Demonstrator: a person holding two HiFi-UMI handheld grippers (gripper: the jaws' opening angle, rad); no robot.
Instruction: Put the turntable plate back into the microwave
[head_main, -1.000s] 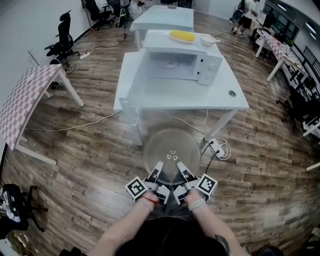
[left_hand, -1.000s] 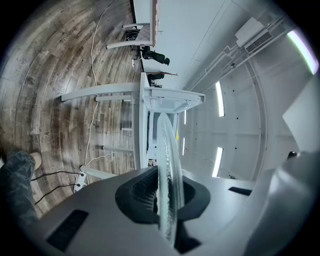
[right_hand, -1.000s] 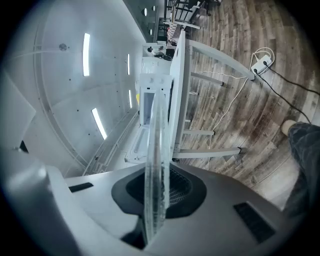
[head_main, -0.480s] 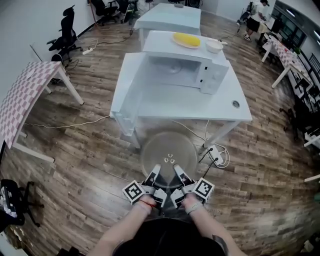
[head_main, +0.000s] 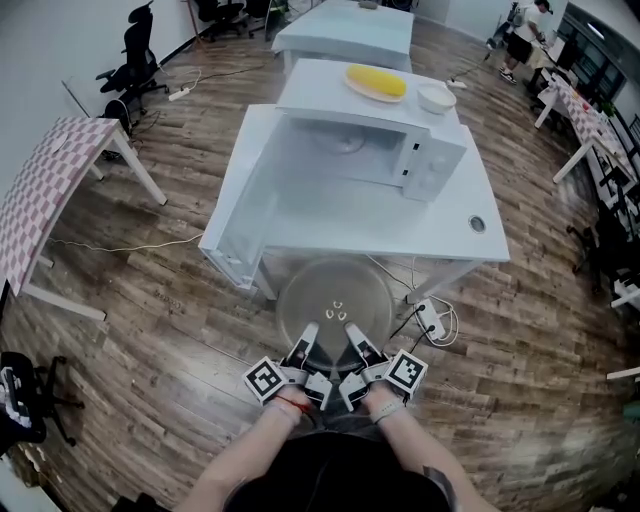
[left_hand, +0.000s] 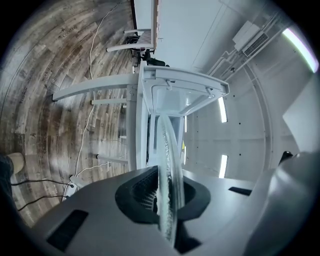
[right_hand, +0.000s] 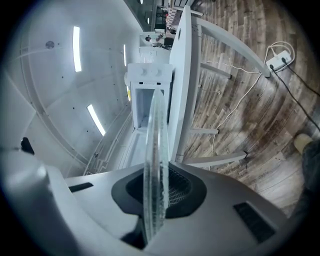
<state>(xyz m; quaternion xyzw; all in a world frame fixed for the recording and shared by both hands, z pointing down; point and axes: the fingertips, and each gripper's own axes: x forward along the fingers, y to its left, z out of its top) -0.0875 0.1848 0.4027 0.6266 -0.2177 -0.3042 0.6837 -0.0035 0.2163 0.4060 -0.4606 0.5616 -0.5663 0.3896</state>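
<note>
In the head view, my left hand-held gripper (head_main: 307, 338) and right hand-held gripper (head_main: 351, 338) sat side by side on the near rim of the plate (head_main: 335, 288). I held it out level above the wood floor (head_main: 150, 300). Three small nubs showed near its middle. Ahead stood the worktop (head_main: 330, 225) with the microwave (head_main: 375, 150) on it, its door (head_main: 238, 205) swung open to the left.

A second earlier the worktop lay farther off. Now the plate's far rim reached the worktop's near edge in the picture, and both holds on the plate were unchanged.

I counted two hand-held grippers, one plate, one microwave, and one yellow dish (head_main: 377, 82) and one bowl (head_main: 437, 97) on top of the microwave.

In the left gripper view, the glass ran edge-on between the jaws, which were closed down to its thickness and pressed on both faces. The microwave's open cavity lay straight beyond.

In the right gripper view, it was the same: jaws narrowed onto the rim, the plate clamped between them, the cavity in line past the glass.
</note>
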